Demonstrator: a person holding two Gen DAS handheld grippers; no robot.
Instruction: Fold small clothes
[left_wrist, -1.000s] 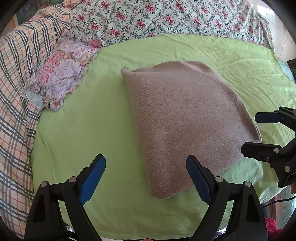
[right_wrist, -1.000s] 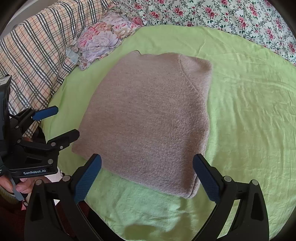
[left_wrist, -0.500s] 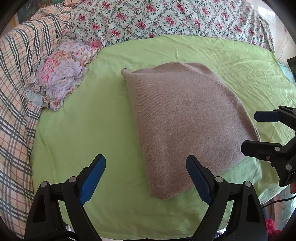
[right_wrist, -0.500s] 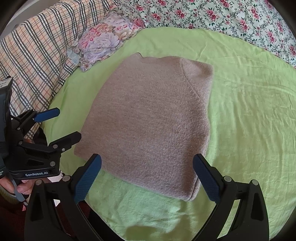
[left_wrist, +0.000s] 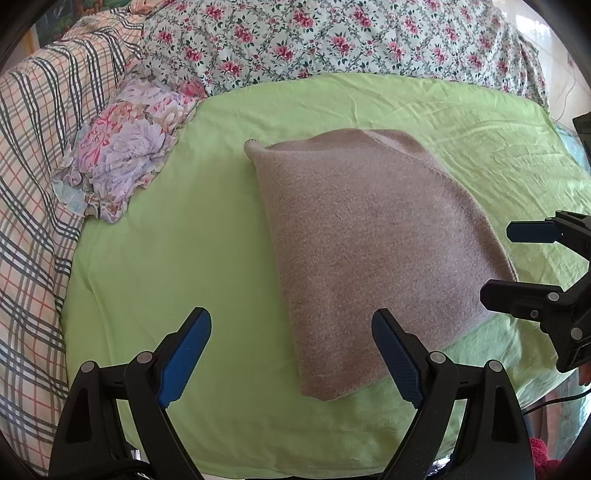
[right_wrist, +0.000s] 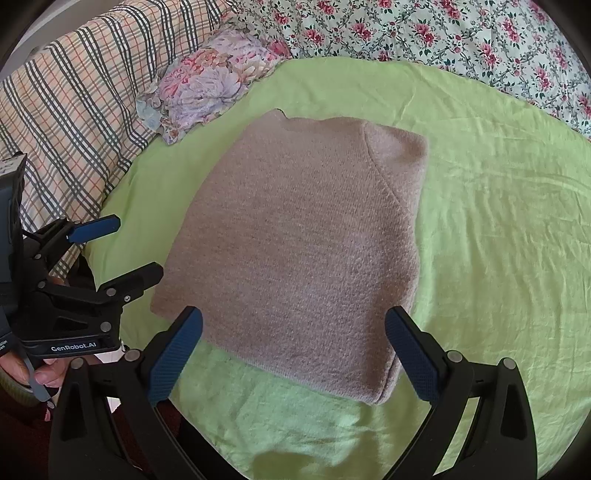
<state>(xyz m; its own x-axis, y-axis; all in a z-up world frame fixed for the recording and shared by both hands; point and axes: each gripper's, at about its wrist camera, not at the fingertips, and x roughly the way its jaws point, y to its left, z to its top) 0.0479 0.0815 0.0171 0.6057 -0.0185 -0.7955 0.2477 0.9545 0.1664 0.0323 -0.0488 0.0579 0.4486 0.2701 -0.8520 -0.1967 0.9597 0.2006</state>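
Observation:
A taupe knitted sweater (left_wrist: 369, 251) lies folded into a flat rectangle on the light green sheet (left_wrist: 177, 258); it also shows in the right wrist view (right_wrist: 303, 251). My left gripper (left_wrist: 291, 350) is open and empty, held above the sweater's near left corner. My right gripper (right_wrist: 295, 350) is open and empty above the sweater's near edge. Each gripper shows in the other's view: the right one (left_wrist: 517, 262) beside the sweater's right edge, the left one (right_wrist: 122, 251) beside its left edge.
A floral crumpled garment (left_wrist: 125, 162) lies at the back left of the green sheet, also in the right wrist view (right_wrist: 210, 81). A plaid blanket (left_wrist: 33, 184) lies on the left and a rose-patterned cover (left_wrist: 332, 37) at the back.
Both grippers have drawn back slightly from the sweater and stay open. The sweater has not moved.

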